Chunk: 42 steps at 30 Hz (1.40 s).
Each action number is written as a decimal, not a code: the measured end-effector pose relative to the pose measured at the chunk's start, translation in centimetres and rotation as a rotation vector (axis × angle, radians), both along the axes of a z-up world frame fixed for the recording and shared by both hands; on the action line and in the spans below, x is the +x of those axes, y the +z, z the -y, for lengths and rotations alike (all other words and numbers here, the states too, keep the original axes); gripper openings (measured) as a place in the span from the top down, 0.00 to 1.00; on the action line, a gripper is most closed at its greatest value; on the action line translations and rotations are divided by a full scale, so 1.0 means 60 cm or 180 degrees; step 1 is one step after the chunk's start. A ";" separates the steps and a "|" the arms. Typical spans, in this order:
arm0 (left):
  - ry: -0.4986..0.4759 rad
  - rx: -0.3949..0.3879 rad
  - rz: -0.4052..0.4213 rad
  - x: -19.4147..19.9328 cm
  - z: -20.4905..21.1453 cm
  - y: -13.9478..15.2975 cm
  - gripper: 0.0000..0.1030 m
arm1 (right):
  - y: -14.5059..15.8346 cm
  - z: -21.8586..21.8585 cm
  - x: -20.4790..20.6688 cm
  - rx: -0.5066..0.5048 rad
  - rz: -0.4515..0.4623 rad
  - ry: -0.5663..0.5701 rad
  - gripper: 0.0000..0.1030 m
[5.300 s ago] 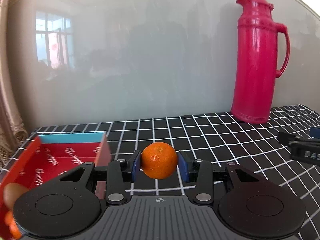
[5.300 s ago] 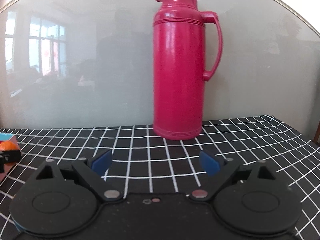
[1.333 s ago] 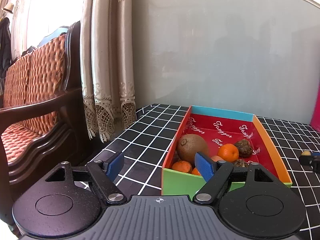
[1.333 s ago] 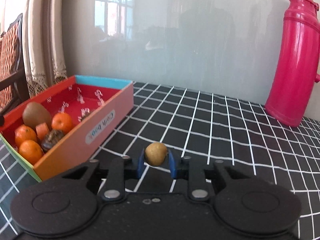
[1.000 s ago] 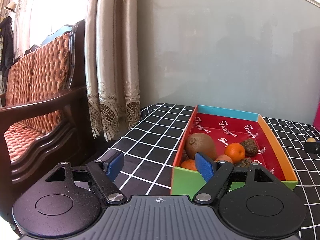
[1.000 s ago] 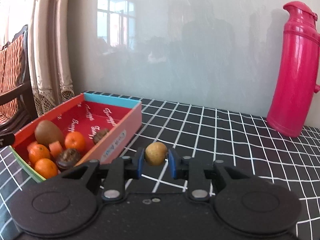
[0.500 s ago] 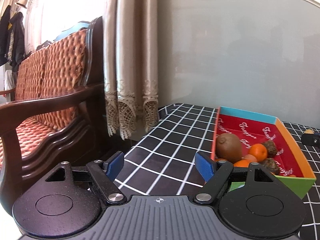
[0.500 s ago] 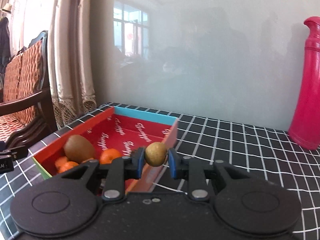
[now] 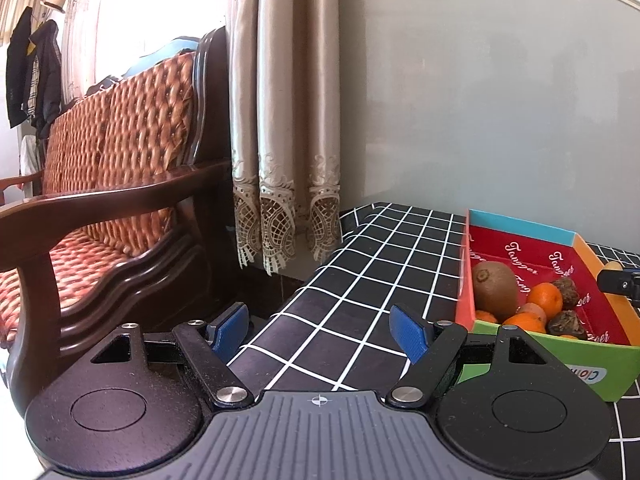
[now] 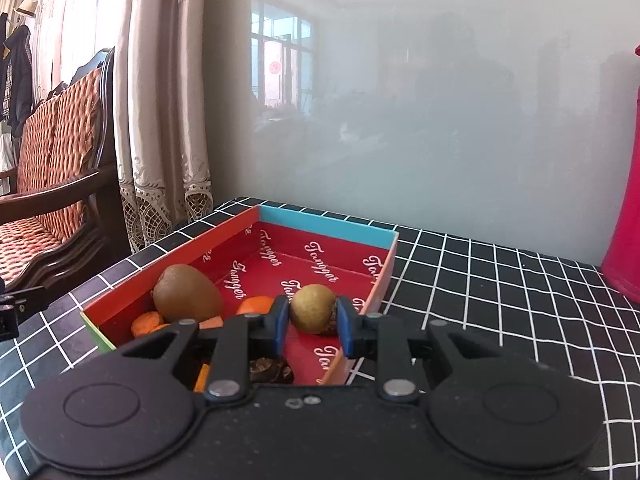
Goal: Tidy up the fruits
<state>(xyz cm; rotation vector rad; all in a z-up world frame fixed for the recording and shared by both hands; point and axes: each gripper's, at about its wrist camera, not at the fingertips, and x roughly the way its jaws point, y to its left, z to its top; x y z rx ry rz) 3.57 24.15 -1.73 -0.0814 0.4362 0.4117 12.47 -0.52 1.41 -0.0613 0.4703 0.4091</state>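
Note:
My right gripper (image 10: 313, 320) is shut on a small round yellow-brown fruit (image 10: 312, 309) and holds it above the red inside of the colourful box (image 10: 328, 222). The box holds a kiwi (image 10: 187, 293), several oranges (image 10: 256, 305) and dark wrinkled fruits (image 10: 269, 369). My left gripper (image 9: 319, 327) is open and empty over the table's left edge. In its view the box (image 9: 520, 226) lies to the right, with the kiwi (image 9: 494, 286), an orange (image 9: 543, 299) and the right gripper's tip (image 9: 618, 279) above its right wall.
A black tablecloth with a white grid (image 10: 500, 300) covers the table. A pink thermos (image 10: 626, 216) stands at the right. A wooden bench with orange cushions (image 9: 92, 184) and lace curtains (image 9: 280, 120) stand left of the table (image 9: 360, 280).
My right gripper moved left with the small fruit, from beside the box to above its inside. My left gripper swung further left, away from the box.

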 end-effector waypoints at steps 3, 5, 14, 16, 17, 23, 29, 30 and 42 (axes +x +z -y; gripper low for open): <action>0.0000 -0.0003 0.0004 0.000 -0.001 0.001 0.25 | -0.001 -0.004 0.000 -0.0002 -0.0001 0.0007 0.77; -0.0010 -0.0005 0.0001 0.000 -0.001 0.001 0.25 | -0.003 -0.006 0.001 -0.0007 -0.0009 0.0003 0.77; -0.0087 -0.0017 0.0021 0.003 0.014 0.004 0.25 | 0.003 0.013 -0.007 -0.0102 0.0163 -0.0222 0.43; -0.0120 -0.0028 0.0033 0.005 0.021 0.006 0.25 | 0.007 0.030 -0.010 -0.0074 0.0221 -0.0309 0.25; -0.0143 -0.0035 0.0035 0.005 0.025 0.007 0.25 | 0.009 0.038 -0.010 -0.0067 0.0222 -0.0333 0.24; -0.0346 -0.0155 0.0134 -0.001 0.078 0.020 0.25 | 0.021 0.110 -0.024 -0.0002 0.0200 -0.0555 0.12; -0.0577 -0.0079 0.0230 -0.035 0.178 0.043 0.00 | 0.031 0.203 -0.091 0.0113 0.0241 -0.0908 0.00; -0.0646 -0.0071 0.0236 -0.043 0.194 0.050 0.00 | 0.029 0.219 -0.104 0.0121 0.0197 -0.0933 0.00; -0.1045 -0.0040 0.0020 -0.147 0.312 0.063 0.00 | 0.028 0.316 -0.250 0.0273 0.0499 -0.1369 0.00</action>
